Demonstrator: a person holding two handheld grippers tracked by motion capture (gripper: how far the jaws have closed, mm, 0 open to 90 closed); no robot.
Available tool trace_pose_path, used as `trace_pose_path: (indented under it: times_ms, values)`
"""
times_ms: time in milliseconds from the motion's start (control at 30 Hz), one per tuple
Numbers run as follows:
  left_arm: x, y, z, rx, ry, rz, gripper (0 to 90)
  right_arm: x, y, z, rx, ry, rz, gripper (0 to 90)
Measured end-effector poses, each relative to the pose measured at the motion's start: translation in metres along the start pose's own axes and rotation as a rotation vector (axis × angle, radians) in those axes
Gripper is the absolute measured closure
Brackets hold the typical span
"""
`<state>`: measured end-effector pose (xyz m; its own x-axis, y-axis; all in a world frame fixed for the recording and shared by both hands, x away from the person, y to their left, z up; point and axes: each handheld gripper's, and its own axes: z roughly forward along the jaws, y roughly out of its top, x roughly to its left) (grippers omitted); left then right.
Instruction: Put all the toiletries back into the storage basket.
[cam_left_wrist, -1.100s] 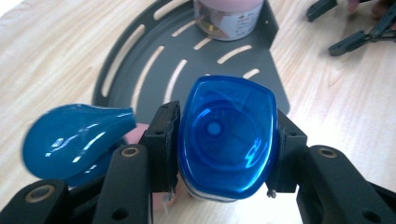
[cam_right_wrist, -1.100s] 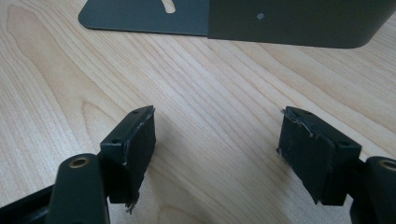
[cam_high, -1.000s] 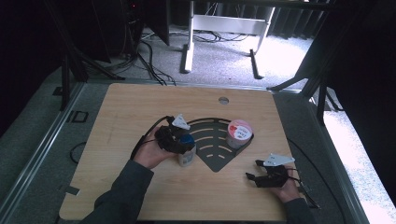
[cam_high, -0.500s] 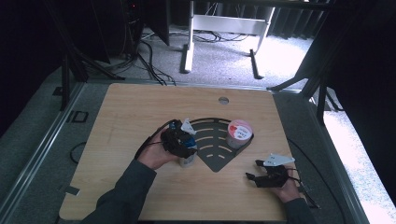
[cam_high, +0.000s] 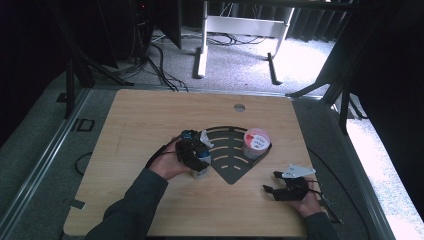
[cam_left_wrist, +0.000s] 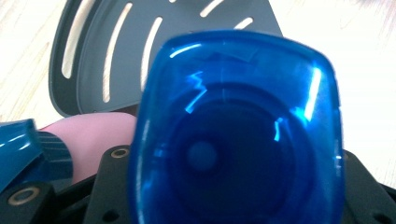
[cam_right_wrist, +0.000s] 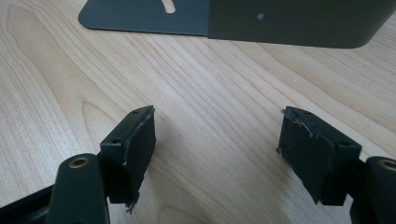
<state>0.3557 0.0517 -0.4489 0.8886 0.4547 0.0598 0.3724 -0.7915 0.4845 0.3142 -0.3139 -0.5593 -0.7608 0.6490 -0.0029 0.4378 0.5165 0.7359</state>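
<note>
My left gripper (cam_high: 196, 152) sits over a blue-capped bottle (cam_left_wrist: 236, 135); its jaws have just been opening, the cap between them, though I cannot tell if the pads press. The bottle stands at the left edge of the dark slotted tray (cam_high: 227, 152). My right gripper (cam_right_wrist: 217, 154) rests open and empty on the wooden table (cam_high: 150, 115). Grey carpet and cables lie beyond.

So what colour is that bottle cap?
Clear blue; the cap shows best in the left gripper view.
</note>
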Motion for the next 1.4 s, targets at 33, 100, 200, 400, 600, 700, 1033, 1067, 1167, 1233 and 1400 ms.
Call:
trace_pose_path:
  times_ms: [33,100,200,400,600,700,1033,1067,1167,1233,1400]
  values:
    - [0.0,0.0,0.0007,0.008,0.001,0.003,48.4,0.0,0.0,0.0,0.0,0.0,0.0,26.9]
    - [0.0005,-0.0003,0.0027,0.025,0.001,0.01,48.4,0.0,0.0,0.0,0.0,0.0,0.0,26.9]
    - [0.0001,-0.0003,0.0053,0.043,-0.002,0.018,48.5,0.0,0.0,0.0,0.0,0.0,-0.001,26.9]
    - [0.0009,-0.0009,0.0068,0.056,-0.007,0.019,50.2,0.0,0.0,0.0,0.0,0.0,0.0,26.9]
    - [0.0006,0.0003,0.0072,0.07,-0.005,0.027,50.3,0.0,0.0,0.0,0.0,0.0,0.0,26.9]
    - [0.001,0.0009,0.0071,0.077,-0.004,0.034,50.4,0.0,0.0,0.0,0.0,0.0,-0.001,26.9]
    - [0.0013,0.0027,0.0069,0.103,-0.008,0.045,50.9,0.0,0.0,0.0,0.0,0.0,0.0,26.9]
    - [0.0014,0.0028,0.0069,0.105,-0.009,0.046,50.8,0.0,0.0,0.0,0.0,0.0,0.0,26.9]
    - [0.0014,0.003,0.0071,0.104,-0.01,0.043,50.8,0.0,0.0,0.0,0.0,0.0,0.0,26.9]
    - [0.0012,0.0029,0.0071,0.105,-0.009,0.043,50.9,0.0,0.0,0.0,0.0,0.0,0.0,26.9]
    - [0.0022,0.0029,0.0069,0.105,-0.018,0.036,52.4,0.0,0.0,0.0,0.0,0.0,0.0,26.9]
